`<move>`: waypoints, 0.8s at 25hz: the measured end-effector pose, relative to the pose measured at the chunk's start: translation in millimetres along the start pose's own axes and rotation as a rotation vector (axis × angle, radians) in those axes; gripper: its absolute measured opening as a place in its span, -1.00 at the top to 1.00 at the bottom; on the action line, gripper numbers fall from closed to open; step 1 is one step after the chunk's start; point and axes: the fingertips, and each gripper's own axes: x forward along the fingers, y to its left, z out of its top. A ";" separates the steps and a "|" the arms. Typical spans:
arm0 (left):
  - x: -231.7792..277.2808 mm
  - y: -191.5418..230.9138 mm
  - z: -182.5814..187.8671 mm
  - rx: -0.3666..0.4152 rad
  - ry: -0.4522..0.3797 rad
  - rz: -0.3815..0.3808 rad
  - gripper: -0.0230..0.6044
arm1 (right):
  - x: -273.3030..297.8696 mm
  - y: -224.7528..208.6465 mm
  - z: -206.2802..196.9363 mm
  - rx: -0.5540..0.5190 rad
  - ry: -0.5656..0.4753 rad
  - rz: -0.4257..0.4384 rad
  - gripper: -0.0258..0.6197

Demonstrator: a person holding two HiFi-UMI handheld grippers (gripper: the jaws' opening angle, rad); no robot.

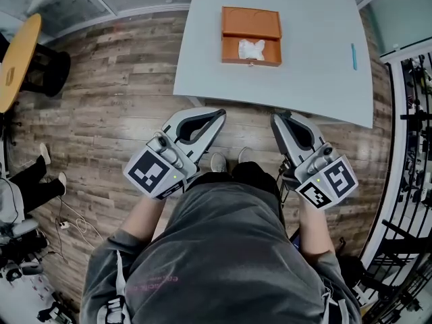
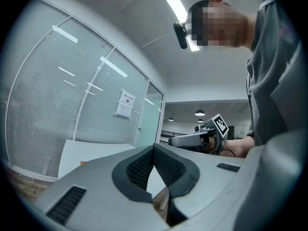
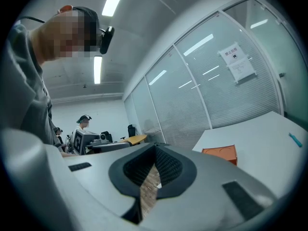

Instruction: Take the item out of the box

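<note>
Item (image 1: 251,48): a crumpled white wad lying in the nearer, open part of the orange box (image 1: 251,22), on the counter (image 1: 304,73) ahead of you. Your left hand-held gripper (image 2: 154,149) is closed, its jaws meeting at the tips with nothing between them. Your right hand-held gripper (image 3: 155,148) is likewise closed and empty. You hold both in front of your torso, over the wood-plank floor (image 1: 121,113), just short of the counter's near edge and well apart from the box. The box stands near the counter's middle. A blue pen (image 1: 354,56) lies by the counter's right edge, well apart from the box.
</note>
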 end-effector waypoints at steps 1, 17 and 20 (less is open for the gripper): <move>1.6 3.3 0.2 0.001 0.001 0.002 0.90 | 3.1 -2.8 0.5 0.001 -0.003 0.002 0.91; 75.4 61.8 -4.1 0.009 0.040 0.054 0.90 | 43.0 -85.2 13.4 -0.006 0.027 0.040 0.91; 97.0 76.1 -10.5 0.004 0.065 0.074 0.90 | 50.1 -109.8 18.6 -0.001 0.032 0.050 0.91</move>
